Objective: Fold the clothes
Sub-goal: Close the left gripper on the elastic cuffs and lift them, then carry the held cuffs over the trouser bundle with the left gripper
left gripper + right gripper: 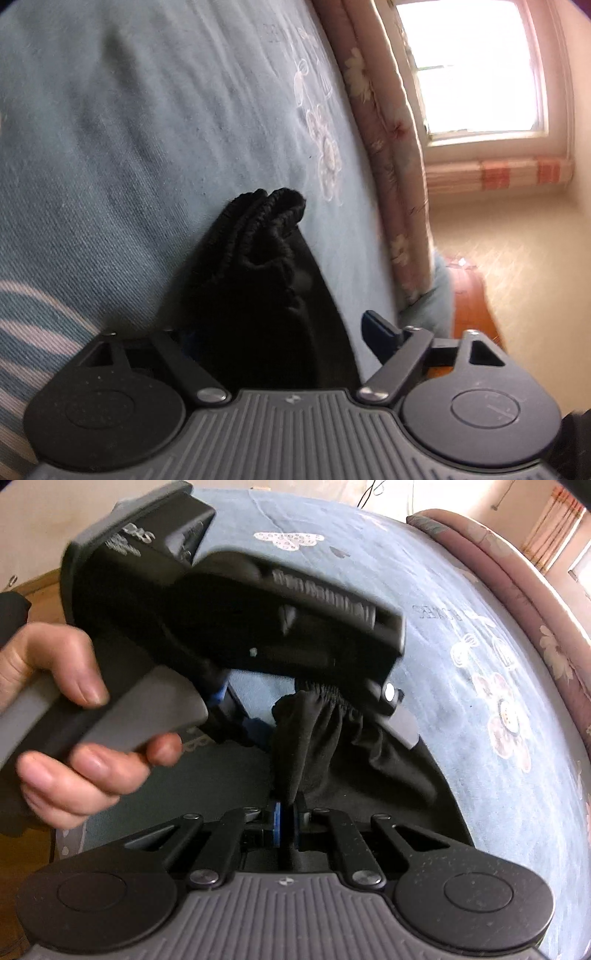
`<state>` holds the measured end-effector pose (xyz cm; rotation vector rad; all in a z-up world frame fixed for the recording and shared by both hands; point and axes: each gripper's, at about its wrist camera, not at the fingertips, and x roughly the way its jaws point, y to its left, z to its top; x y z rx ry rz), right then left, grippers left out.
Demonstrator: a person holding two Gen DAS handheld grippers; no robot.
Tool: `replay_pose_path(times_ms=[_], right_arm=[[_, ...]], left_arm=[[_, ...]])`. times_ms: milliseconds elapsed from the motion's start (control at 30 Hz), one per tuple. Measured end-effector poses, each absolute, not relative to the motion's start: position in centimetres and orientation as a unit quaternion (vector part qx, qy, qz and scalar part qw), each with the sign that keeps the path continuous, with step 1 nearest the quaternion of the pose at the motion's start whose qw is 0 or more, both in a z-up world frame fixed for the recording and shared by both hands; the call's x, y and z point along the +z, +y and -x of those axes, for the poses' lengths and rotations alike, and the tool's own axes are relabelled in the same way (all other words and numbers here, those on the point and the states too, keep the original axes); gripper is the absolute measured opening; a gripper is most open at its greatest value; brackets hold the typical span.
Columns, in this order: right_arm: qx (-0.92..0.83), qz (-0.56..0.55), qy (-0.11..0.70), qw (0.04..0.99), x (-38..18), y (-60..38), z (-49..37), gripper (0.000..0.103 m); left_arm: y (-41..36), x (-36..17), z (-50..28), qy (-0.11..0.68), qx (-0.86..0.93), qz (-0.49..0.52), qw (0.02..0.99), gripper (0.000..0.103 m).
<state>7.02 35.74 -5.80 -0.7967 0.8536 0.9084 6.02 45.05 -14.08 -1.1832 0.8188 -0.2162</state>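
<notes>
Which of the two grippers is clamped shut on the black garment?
The right gripper: its blue pads pinch the black garment. The left gripper has open jaws, with the elastic waistband lying loosely between them.

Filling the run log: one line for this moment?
right gripper: shut on black garment | left gripper: open around waistband | surface: blue bedspread

1. The setting was a home bedroom.
2. A bed (147,129) carried a blue sheet with embroidered flowers.
3. A pink floral quilt (384,147) lay along the bed's edge.
4. A bright window (476,66), papered walls and wooden flooring (471,295) were visible.
</notes>
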Motion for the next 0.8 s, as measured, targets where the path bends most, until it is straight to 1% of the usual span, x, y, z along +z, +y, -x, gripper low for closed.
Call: replay_pose_path(times_ms=[33, 67, 100, 133, 167, 200, 267, 300, 333, 433, 533, 667, 800], right_arm=[[0.416, 0.360, 0.390, 0.739, -5.7, 35.6, -7.0, 0.008], [0.417, 0.358, 0.389, 0.739, -5.6, 35.4, -7.0, 0.009], [0.419, 0.352, 0.390, 0.740, -5.5, 35.1, -7.0, 0.010], [0.421, 0.346, 0.392, 0.741, -5.4, 34.8, -7.0, 0.014], [0.424, 0.339, 0.392, 0.743, -5.3, 34.4, -6.9, 0.017], [0.426, 0.331, 0.389, 0.746, -5.1, 33.9, -6.8, 0.021], [0.430, 0.309, 0.386, 0.755, -4.7, 32.4, -6.6, 0.048], [0.433, 0.294, 0.387, 0.759, -4.6, 31.6, -6.6, 0.052], [0.437, 0.278, 0.388, 0.762, -4.4, 30.5, -6.6, 0.055], [0.438, 0.242, 0.399, 0.768, -4.0, 27.1, -6.7, 0.058], [0.424, 0.222, 0.407, 0.778, -3.4, 22.8, -6.9, 0.059], [0.401, 0.218, 0.408, 0.791, -2.6, 17.0, -7.4, 0.066], [0.378, 0.222, 0.419, 0.795, -3.5, 11.1, -7.9, 0.067]], left_arm=[[44.9, -14.0, -6.0, 0.384, -0.088, 0.530, 0.751, 0.054], [44.8, -13.9, -6.0, 0.392, -0.079, 0.520, 0.755, 0.048], [44.8, -14.0, -5.9, 0.397, -0.073, 0.513, 0.758, 0.037], [44.9, -14.0, -5.8, 0.400, -0.065, 0.509, 0.759, 0.029], [44.8, -14.0, -5.7, 0.402, -0.059, 0.506, 0.761, 0.027], [44.8, -14.0, -5.6, 0.405, -0.052, 0.502, 0.763, 0.023], [44.3, -13.5, -5.5, 0.409, -0.040, 0.486, 0.772, 0.019], [43.9, -13.2, -5.7, 0.412, -0.034, 0.473, 0.778, 0.018], [43.3, -12.8, -5.9, 0.417, -0.028, 0.455, 0.786, 0.017], [41.1, -10.6, -6.5, 0.434, 0.004, 0.378, 0.818, 0.017], [38.2, -7.9, -6.8, 0.441, 0.019, 0.302, 0.845, 0.017], [34.4, -4.9, -6.4, 0.447, 0.016, 0.248, 0.859, 0.017], [30.9, -2.9, -5.7, 0.444, 0.017, 0.217, 0.869, 0.016]])
